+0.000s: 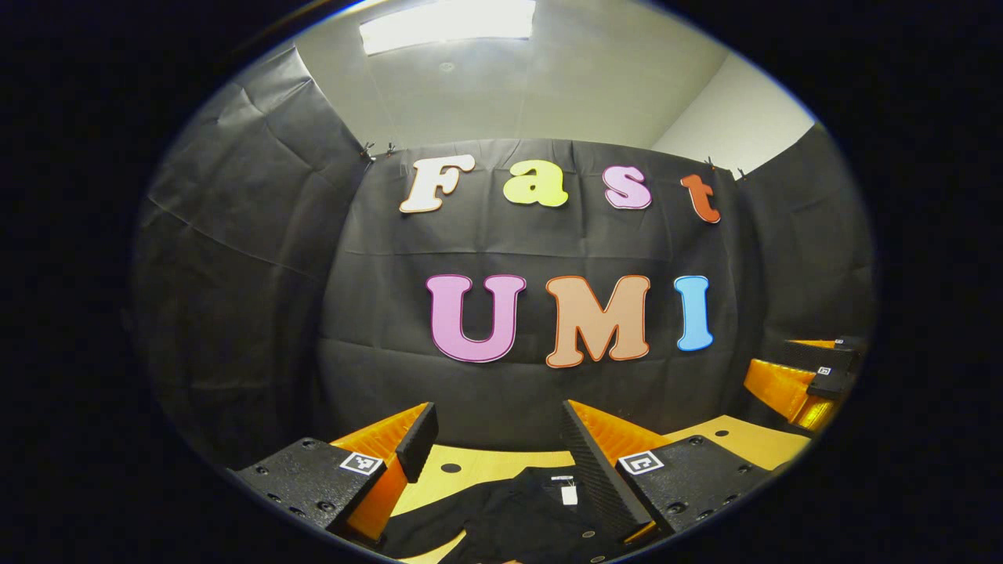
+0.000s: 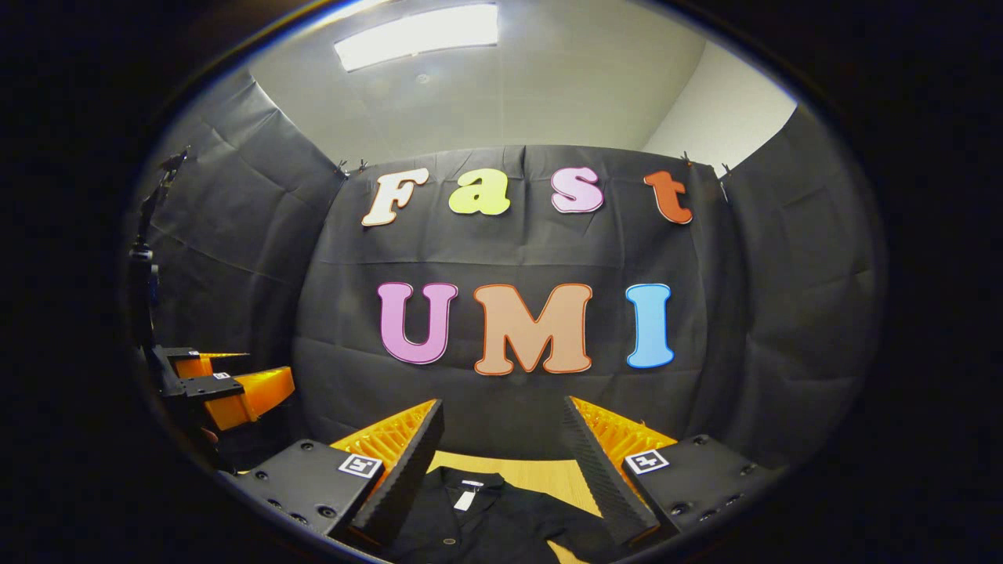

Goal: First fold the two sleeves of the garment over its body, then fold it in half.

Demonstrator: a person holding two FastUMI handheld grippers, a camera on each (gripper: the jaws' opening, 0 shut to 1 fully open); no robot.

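Tabletop [image 1: 736, 439]: a pale wooden surface ran under both tools, showing bare beyond the garment and, in the left gripper view, off to the right of it.
Garment [image 1: 509, 517]: a dark buttoned shirt lay flat on the tabletop, collar end pointing toward the booth wall, low in both views. Its neck label [image 2: 467, 495] and a few buttons showed in the right gripper view; the collar area looked spread open, not covered by any folded layer.
Sleeves: what showed of the garment was the collar and upper chest; the sleeves themselves lay out of sight below the frame, so I could not tell how they were placed.
Left tool [image 1: 497, 446]: released, fingers spread wide and holding nothing, raised above the collar end of the garment and apart from it.
Right tool [image 2: 501, 446]: likewise released and empty, fingers spread, hanging over the same collar end without touching the cloth.
Progress: judging by the open, uncovered collar and both tools empty above the cloth, the task looked to be at its start; both sleeve folds and the final halving appeared left to do.
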